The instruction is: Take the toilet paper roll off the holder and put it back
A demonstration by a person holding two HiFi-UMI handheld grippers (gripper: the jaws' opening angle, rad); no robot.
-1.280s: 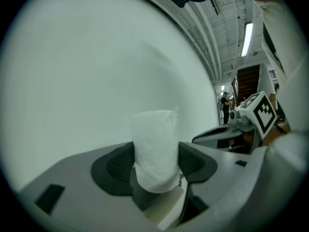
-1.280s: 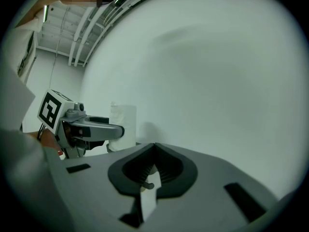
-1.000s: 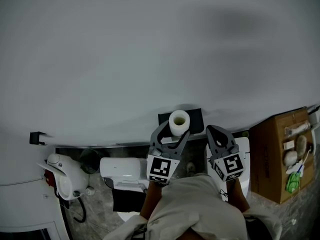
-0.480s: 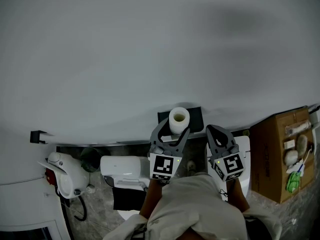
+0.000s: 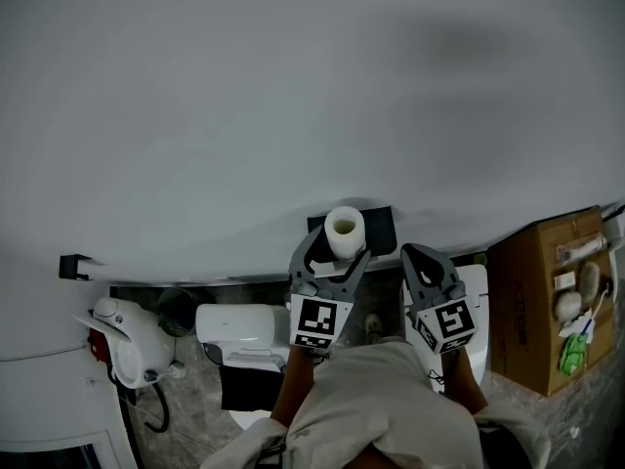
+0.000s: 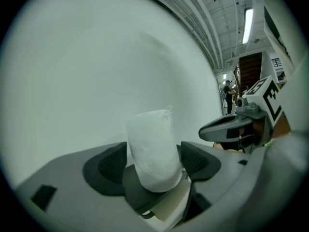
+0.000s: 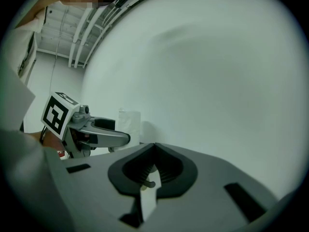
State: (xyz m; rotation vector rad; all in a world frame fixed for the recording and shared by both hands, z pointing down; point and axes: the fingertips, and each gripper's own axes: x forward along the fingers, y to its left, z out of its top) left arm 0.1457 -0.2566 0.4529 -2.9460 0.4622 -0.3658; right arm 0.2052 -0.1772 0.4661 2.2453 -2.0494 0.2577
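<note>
Left gripper [image 5: 332, 254] opened wide since the earlier frame, roll [image 5: 344, 231] freed on holder [image 5: 381, 225]

Its jaws have just been spread to their widest, and the roll is left between them, unpinched and upright on the holder at centre frame. The right gripper [image 5: 430, 265] is kept closed and empty, right of centre. The roll could be tipped off its seat if a jaw is dragged against it during withdrawal. One roll, one holder and two grippers are counted.
</note>
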